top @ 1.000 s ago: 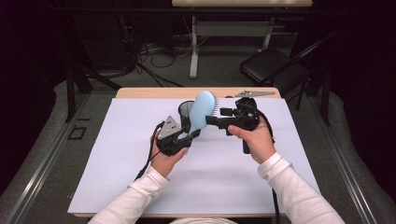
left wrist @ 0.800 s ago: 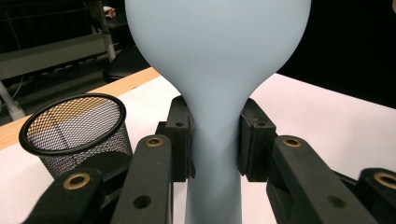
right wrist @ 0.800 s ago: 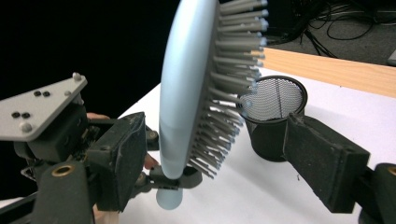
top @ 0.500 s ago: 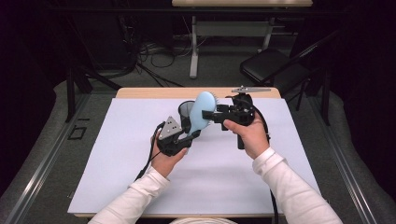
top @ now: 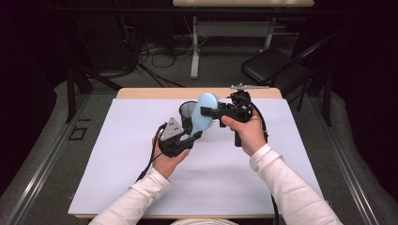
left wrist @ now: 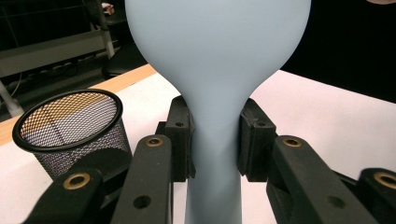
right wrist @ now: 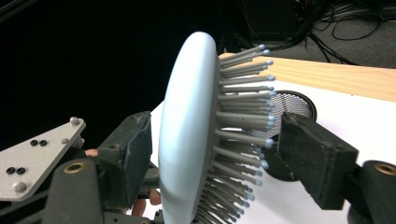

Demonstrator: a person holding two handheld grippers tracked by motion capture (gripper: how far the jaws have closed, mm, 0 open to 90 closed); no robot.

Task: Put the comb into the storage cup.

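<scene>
White-covered table (top: 117,178) across the frame's lower half, pale blue hairbrush (top: 204,114) held up at centre, left gripper (top: 194,136) clamped on its handle, right gripper (top: 205,112) jaws apart astride its head, black mesh cup (top: 186,111) just behind.

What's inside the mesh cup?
Nothing visible in the mesh cup: the left gripper view shows bare mesh inside. The right gripper view shows its mouth partly hidden by the hairbrush bristles, and the cup's bottom can't be fully checked.
</scene>
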